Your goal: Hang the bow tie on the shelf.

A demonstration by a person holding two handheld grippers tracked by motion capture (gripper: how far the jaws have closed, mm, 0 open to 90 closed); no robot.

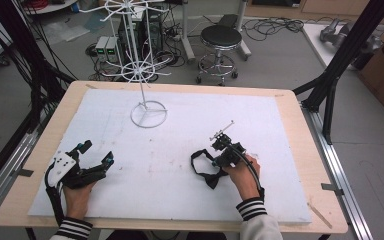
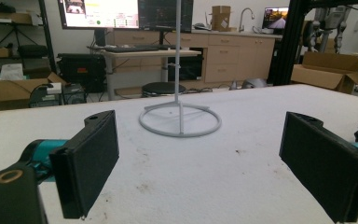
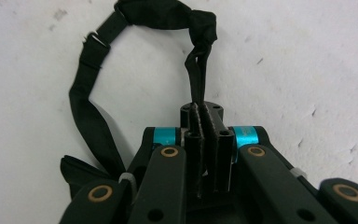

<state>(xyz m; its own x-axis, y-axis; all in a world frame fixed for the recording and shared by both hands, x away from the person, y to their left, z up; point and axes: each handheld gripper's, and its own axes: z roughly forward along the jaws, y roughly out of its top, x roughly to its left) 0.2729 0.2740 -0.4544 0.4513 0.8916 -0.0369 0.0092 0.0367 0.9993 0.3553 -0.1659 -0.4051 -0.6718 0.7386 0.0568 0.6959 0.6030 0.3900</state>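
Note:
A black bow tie with a thin adjustable strap lies on the white board, right of centre. My right gripper is shut on a doubled piece of this strap, which loops away ahead of the jaws and round to the left. The bow part lies low on the left, beside the gripper body. The right gripper's tips are pressed together on the fabric. My left gripper rests near the board's front left, open, with nothing between its pads.
A white wire display stand with a ring base rises at the back centre of the board. Beyond the table are a black stool, cables, cardboard boxes and black frame posts. The wooden table edge frames the board.

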